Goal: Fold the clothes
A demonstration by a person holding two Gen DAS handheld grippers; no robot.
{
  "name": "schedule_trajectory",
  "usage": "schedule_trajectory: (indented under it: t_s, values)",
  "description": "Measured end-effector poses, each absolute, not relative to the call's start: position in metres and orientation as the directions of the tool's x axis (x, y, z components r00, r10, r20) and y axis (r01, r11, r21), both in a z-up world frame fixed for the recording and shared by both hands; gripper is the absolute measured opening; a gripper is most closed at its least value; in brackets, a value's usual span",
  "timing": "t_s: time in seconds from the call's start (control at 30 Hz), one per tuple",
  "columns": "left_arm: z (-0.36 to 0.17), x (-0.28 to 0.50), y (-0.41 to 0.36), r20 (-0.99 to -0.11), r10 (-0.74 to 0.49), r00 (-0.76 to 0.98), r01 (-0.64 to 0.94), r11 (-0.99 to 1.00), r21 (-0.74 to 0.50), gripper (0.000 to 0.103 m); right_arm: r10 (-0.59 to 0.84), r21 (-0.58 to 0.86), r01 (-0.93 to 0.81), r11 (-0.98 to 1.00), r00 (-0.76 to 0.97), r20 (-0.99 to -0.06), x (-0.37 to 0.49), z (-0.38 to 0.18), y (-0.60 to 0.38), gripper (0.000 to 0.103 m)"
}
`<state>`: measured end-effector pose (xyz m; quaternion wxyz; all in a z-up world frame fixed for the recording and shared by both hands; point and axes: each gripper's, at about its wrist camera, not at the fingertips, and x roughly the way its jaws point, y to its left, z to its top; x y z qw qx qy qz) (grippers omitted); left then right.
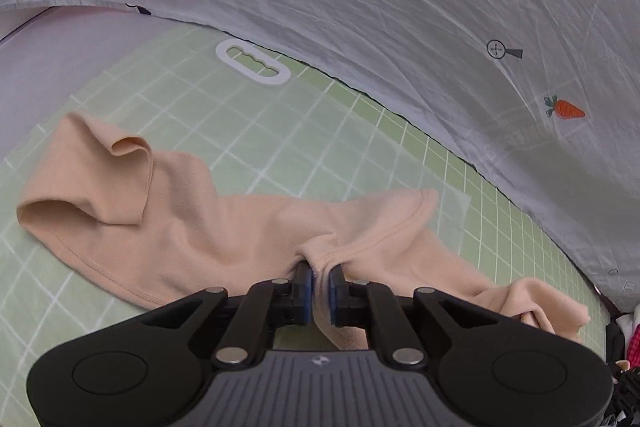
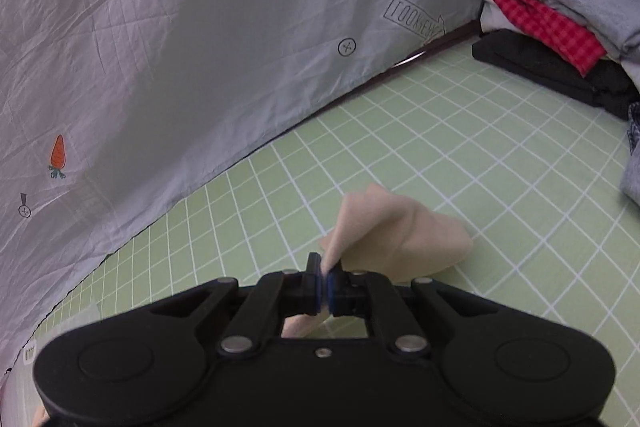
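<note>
A peach-coloured garment [image 1: 192, 223] lies spread on the green grid mat [image 1: 360, 147], one sleeve curled open at the left. My left gripper [image 1: 320, 281] is shut on a bunched hem near the garment's middle, the cloth pinched between its blue pads. In the right wrist view, another corner of the same peach garment [image 2: 396, 235] stands lifted off the green mat [image 2: 480, 155]. My right gripper [image 2: 325, 283] is shut on that thin edge, and the cloth hangs down behind the jaws.
A pale sheet printed with arrows and a carrot [image 1: 400, 7] hangs along the mat's far edge. A white handle cutout [image 1: 253, 67] sits at the mat's border. A stack of folded clothes, grey, red check and black [image 2: 560, 23], stands at the far right.
</note>
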<state>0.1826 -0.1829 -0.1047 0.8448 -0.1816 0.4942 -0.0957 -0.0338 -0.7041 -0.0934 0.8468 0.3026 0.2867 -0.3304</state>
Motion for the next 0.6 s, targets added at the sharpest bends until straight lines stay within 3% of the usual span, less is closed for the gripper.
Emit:
schedule_trajectory:
  t_s: [0.1, 0.17, 0.23, 0.4, 0.6]
  values:
    - [-0.108, 0.19, -0.197, -0.83, -0.337, 0.445, -0.108, 0.899, -0.424, 0.019, -0.367, 0.319, 0.751, 0.578, 0.589, -0.72, -0.02, -0.101, -0.701, 0.013]
    - [-0.111, 0.181, -0.208, -0.831, -0.379, 0.408, -0.097, 0.887, -0.452, 0.029, -0.327, 0.339, 0.743, 0.577, 0.59, -0.738, -0.017, -0.108, -0.685, 0.037]
    - [-0.112, 0.17, -0.22, -0.837, -0.407, 0.365, -0.099, 0.877, -0.47, 0.036, -0.301, 0.343, 0.72, 0.604, 0.604, -0.738, -0.016, -0.113, -0.665, 0.051]
    - [-0.123, 0.142, -0.231, -0.795, -0.532, 0.29, -0.211, 0.775, -0.595, 0.041, -0.182, 0.448, 0.687, 0.572, 0.639, -0.748, -0.02, -0.13, -0.643, 0.059]
    - [-0.125, 0.144, -0.246, -0.713, -0.653, 0.255, -0.258, 0.665, -0.701, 0.053, -0.042, 0.678, 0.675, 0.29, 0.717, -0.696, -0.039, -0.157, -0.645, 0.063]
